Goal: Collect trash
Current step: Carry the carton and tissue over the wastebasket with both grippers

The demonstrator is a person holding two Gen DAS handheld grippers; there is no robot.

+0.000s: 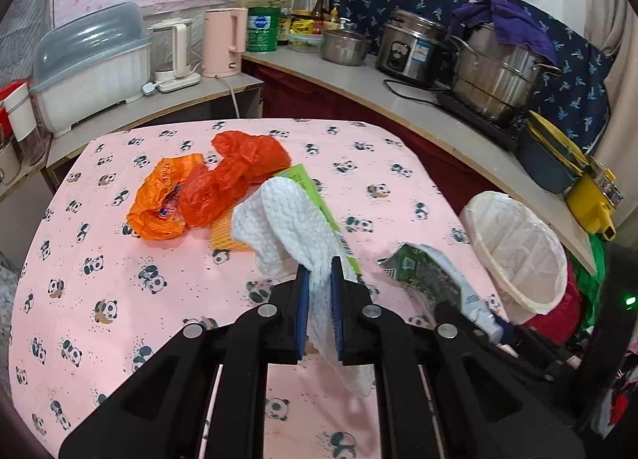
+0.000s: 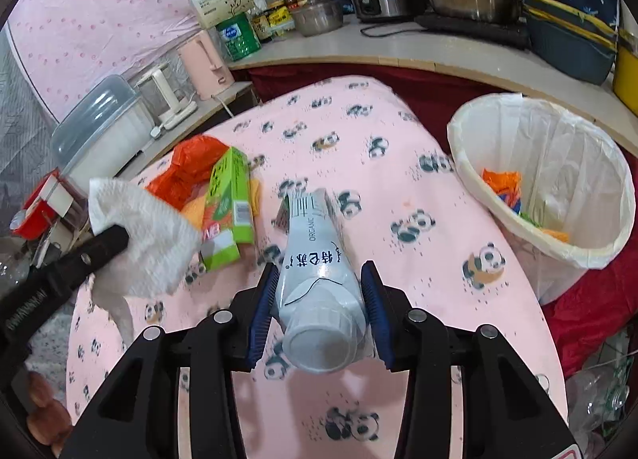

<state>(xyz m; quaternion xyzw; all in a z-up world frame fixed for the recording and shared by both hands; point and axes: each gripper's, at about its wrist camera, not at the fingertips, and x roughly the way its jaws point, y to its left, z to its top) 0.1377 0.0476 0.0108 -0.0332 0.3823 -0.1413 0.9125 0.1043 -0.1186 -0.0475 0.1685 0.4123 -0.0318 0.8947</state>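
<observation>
My left tongs (image 1: 320,295) pinch the limp paper towel (image 1: 295,227) over the table (image 1: 119,299); right tongs (image 2: 319,299) clamp the squeezed tube (image 2: 315,259) near its cap. Tube could slip, or the dangling towel snag before the bin (image 2: 598,255) at the table's far right; orange bags (image 1: 207,188) and green carton (image 2: 227,203) are left.

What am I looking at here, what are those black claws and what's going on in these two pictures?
Those are two hand-held grippers, each with a camera looking along its fingers. One picture comes from the left gripper, shut on a white paper towel. The other comes from the right gripper, around a squashed carton. On the panda tablecloth lie orange bags and a green box. A lined bin stands beside the table, with some trash already inside.
</observation>
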